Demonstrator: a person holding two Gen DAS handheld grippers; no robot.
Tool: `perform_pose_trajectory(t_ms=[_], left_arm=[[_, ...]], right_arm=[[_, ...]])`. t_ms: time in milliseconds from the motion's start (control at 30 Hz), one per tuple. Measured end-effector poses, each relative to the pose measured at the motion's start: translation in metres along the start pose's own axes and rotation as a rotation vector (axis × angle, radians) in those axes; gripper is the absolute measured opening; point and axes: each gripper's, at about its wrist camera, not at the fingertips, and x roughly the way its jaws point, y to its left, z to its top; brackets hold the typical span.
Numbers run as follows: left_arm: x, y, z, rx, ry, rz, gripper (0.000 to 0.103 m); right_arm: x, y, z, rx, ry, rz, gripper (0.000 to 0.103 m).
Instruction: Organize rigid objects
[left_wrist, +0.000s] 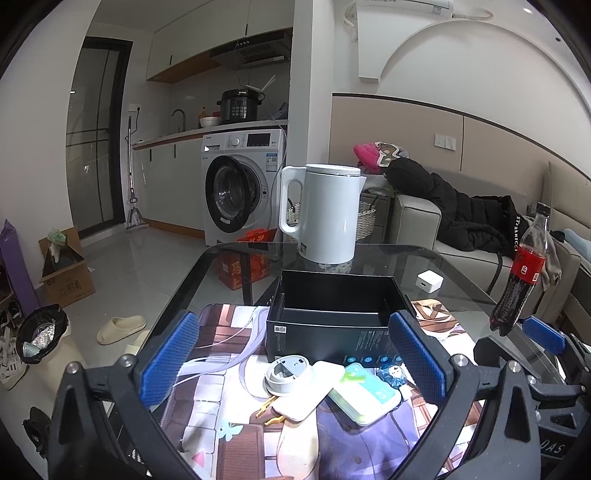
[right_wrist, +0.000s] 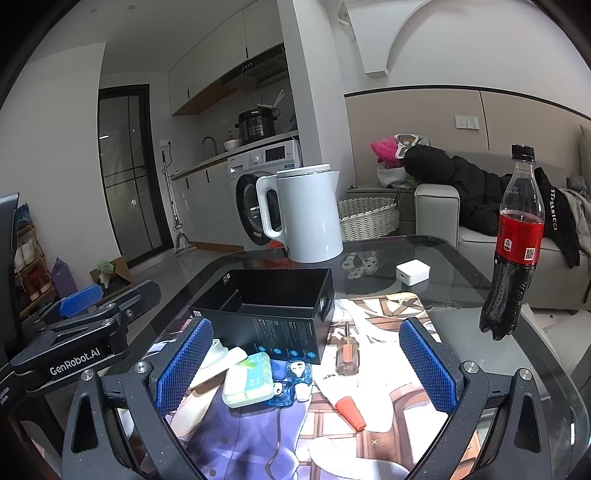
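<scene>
Evidently nothing is picked up yet: the left gripper (left_wrist: 295, 363) and right gripper (right_wrist: 306, 369) both hover spread and empty over the small items heaped on the counter (right_wrist: 461, 291), just before the open black box (right_wrist: 273, 306). The next move is probably closing on one piece, say the green case (right_wrist: 248, 380), and lifting it into the box (apparently still empty). The pieces overlap and touch, so a neighbour such as the screwdriver (right_wrist: 346, 352) may get nudged, while the kettle (right_wrist: 306, 214) and cola bottle (right_wrist: 515, 247) stand well apart.

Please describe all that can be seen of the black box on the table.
The black box is an open rectangular carton, apparently cardboard, with no lid and a dark interior that looks empty; an inner partition runs along its left side. Its front wall bears small white print and blue round icons, with a label at one corner. It stands upright on the printed mat, in front of the white kettle. Neither gripper touches it.
</scene>
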Motion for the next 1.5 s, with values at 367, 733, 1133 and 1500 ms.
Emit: perform_pose_trajectory(t_ms=[367,733,1133,1500], left_arm=[[0.000,0.001,0.001,-0.006,-0.005,0.010,0.103],[0.001,0.003,0.001,-0.007,0.004,0.033,0.103],[0.009,0.001,0.002,-0.030,0.057,-0.045,0.103],[0.028,-0.008,0.008,-0.001,0.158,-0.039,0.103]], right_arm=[[0.001,0.000,0.000,0.000,-0.002,-0.003,0.103],[0.001,0.000,0.001,0.001,-0.002,-0.002,0.103],[-0.002,-0.001,0.003,0.002,-0.015,-0.007,0.103],[0.006,-0.009,0.021,-0.026,0.010,-0.022,0.103]])
